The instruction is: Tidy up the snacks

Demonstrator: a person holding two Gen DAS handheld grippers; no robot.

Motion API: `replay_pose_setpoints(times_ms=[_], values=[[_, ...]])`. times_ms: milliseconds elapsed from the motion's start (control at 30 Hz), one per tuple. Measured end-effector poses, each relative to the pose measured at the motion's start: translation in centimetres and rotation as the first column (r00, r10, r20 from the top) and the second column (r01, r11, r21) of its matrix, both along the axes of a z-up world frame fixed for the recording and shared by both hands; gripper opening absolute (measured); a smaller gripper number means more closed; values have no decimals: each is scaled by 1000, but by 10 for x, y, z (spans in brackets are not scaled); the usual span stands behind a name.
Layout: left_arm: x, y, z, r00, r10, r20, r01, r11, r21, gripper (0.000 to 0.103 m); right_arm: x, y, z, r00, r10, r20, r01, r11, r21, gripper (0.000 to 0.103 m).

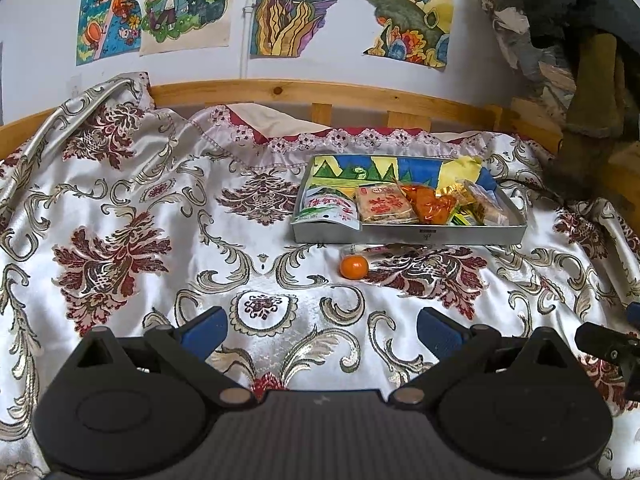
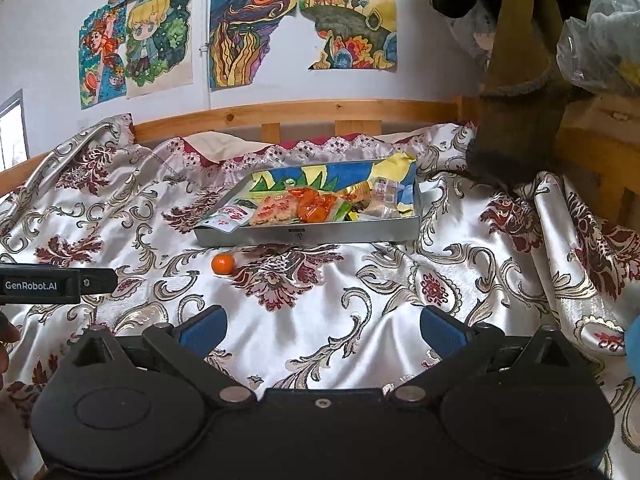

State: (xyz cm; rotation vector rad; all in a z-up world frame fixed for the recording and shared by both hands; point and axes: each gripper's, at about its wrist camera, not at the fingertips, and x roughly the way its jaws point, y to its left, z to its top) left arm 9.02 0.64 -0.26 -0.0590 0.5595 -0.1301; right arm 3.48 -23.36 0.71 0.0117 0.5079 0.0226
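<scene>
Home bedroom, wooden bed (image 1: 280, 92), drawings (image 1: 160, 4)

Glossy satin bedspread (image 1: 280, 320), brushed metal tray (image 1: 408, 236), shiny plastic snack packets (image 1: 384, 203), smooth varnished wooden bed rail (image 1: 320, 94).

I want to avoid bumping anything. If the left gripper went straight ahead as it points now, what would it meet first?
Probably the small orange fruit lying on the bedspread, just before the metal tray of snacks. The left gripper is open with only cloth ahead; depth is uncertain.
</scene>
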Motion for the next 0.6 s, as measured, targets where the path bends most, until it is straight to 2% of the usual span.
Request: replay_pose_setpoints(times_ms=[300, 600], values=[[32, 1, -1, 999, 34, 10, -33, 999, -42, 103, 27, 5, 4, 1000, 7, 8, -7, 999, -42, 102], [78, 1, -9, 999, 42, 13, -41, 997, -60, 103, 78, 13, 8, 1000, 26, 11, -25, 996, -90, 102]])
